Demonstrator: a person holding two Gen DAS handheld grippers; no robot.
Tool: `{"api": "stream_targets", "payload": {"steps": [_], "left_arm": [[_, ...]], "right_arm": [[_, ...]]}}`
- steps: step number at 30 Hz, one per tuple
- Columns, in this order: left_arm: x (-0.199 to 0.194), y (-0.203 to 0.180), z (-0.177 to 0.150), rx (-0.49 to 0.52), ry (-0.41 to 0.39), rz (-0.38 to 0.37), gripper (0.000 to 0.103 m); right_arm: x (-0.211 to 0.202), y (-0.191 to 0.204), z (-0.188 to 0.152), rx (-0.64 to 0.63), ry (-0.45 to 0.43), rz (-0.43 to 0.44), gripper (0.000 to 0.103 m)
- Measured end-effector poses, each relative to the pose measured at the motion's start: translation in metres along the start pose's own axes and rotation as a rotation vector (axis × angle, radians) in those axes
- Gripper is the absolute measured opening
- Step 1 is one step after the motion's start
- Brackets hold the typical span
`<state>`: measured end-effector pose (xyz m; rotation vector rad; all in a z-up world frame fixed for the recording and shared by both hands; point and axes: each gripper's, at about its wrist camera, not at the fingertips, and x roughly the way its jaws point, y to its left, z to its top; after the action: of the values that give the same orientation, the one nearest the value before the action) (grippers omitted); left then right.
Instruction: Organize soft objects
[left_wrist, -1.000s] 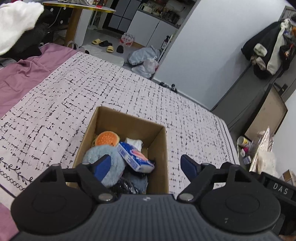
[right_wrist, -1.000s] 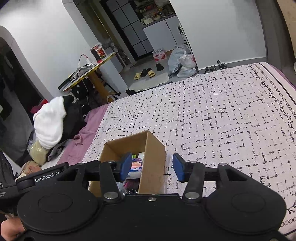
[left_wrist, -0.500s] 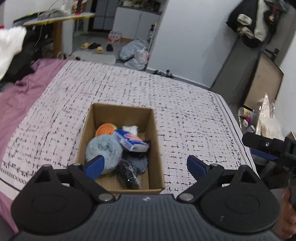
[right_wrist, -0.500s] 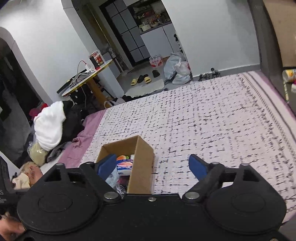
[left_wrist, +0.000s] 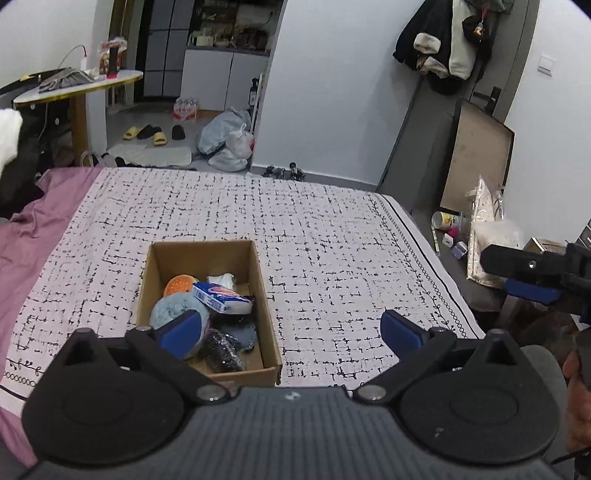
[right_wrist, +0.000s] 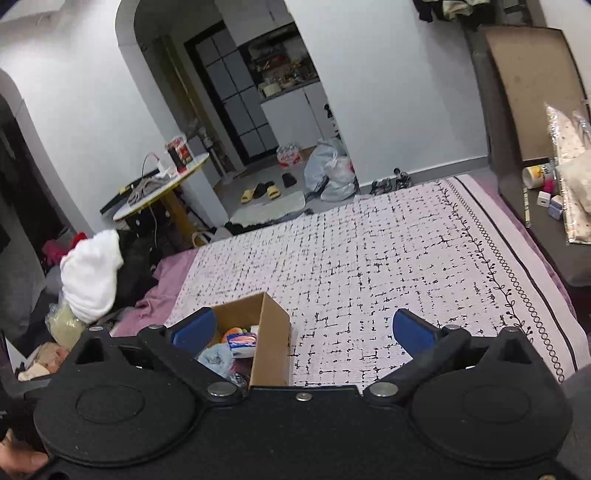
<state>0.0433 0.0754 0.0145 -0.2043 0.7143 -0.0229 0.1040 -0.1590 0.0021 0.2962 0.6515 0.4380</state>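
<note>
An open cardboard box (left_wrist: 258, 280) stands on the bed's patterned blanket (left_wrist: 332, 240). In it lie a light blue plush (left_wrist: 173, 310), an orange round toy (left_wrist: 177, 284), a blue-and-white tissue pack (left_wrist: 221, 297), a white cloth and dark items. My left gripper (left_wrist: 290, 332) is open and empty, held above and behind the box. My right gripper (right_wrist: 301, 332) is open and empty, back from the box (right_wrist: 271, 332); it also shows at the right edge of the left wrist view (left_wrist: 532, 277).
A purple sheet (left_wrist: 33, 221) lies left of the blanket. A white garment (right_wrist: 92, 273) tops a pile beside the bed. A round table (right_wrist: 162, 188), slippers and bags stand on the floor beyond. A grey cabinet (right_wrist: 532, 184) with clutter lines the right side.
Both grippers have pulled back and up from the box, and both have opened wider. The box and its contents have not moved.
</note>
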Motion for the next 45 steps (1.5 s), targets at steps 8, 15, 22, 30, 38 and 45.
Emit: {"api": "stream_targets", "payload": {"steps": [8, 15, 22, 30, 38, 45], "left_arm": [[-0.017, -0.016, -0.007, 0.078, -0.025, 0.005, 0.102], [-0.032, -0.024, -0.015, 0.130, -0.045, 0.000, 0.102], [-0.048, -0.022, -0.020, 0.137, -0.066, -0.004, 0.102], [-0.055, -0.015, -0.020, 0.127, -0.080, 0.019, 0.102], [-0.059, -0.006, -0.023, 0.122, -0.086, 0.032, 0.102], [-0.061, -0.004, -0.024, 0.114, -0.088, 0.042, 0.102]], "right_arm": [[-0.023, 0.005, -0.010, 0.029, -0.020, -0.030, 0.103], [-0.042, 0.011, -0.018, 0.015, -0.019, -0.056, 0.103], [-0.053, 0.020, -0.024, -0.001, -0.018, -0.071, 0.103], [-0.058, 0.035, -0.029, -0.049, -0.009, -0.074, 0.103], [-0.058, 0.046, -0.031, -0.087, 0.000, -0.072, 0.103], [-0.055, 0.054, -0.033, -0.113, 0.019, -0.069, 0.103]]}}
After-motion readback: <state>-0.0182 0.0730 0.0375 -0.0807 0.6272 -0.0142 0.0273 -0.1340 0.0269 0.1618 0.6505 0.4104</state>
